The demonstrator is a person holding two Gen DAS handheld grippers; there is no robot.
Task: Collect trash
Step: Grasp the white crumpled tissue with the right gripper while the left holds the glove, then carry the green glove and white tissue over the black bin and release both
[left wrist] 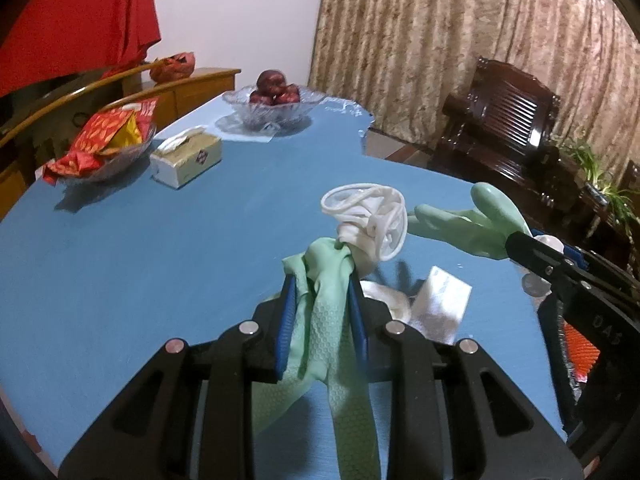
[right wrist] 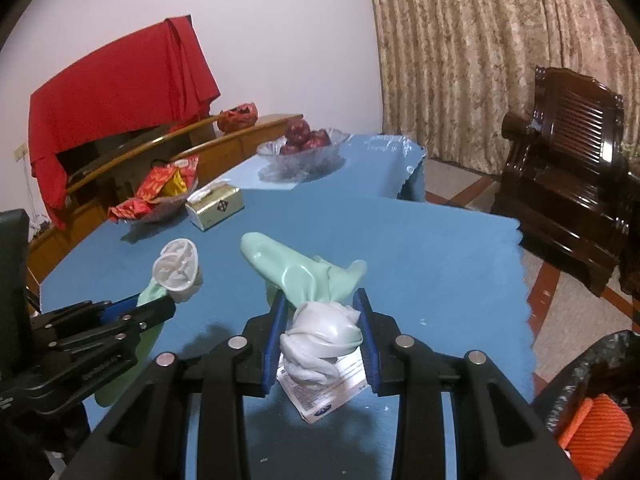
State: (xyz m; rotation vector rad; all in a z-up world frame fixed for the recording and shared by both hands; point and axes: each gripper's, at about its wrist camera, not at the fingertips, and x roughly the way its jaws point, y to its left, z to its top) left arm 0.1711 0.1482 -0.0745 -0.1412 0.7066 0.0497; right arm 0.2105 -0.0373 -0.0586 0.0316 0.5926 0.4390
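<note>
My left gripper (left wrist: 322,276) is shut on a green rubber glove (left wrist: 328,332) with a white cuff (left wrist: 366,222), held above the blue table (left wrist: 140,264). My right gripper (right wrist: 322,298) is shut on a second green rubber glove (right wrist: 298,270) with a bunched white cuff (right wrist: 320,340), also lifted above the table. The right gripper shows at the right of the left wrist view (left wrist: 516,246), the left gripper at the left of the right wrist view (right wrist: 170,306). A white paper wrapper (left wrist: 440,304) lies on the table under the gloves; it also shows in the right wrist view (right wrist: 320,394).
A tissue box (left wrist: 186,156), a glass bowl of red snack packets (left wrist: 100,148) and a glass bowl of red fruit (left wrist: 274,100) stand at the far side. A black-lined orange bin (right wrist: 592,404) sits off the table's right edge. Dark wooden chairs (right wrist: 568,176) stand beyond.
</note>
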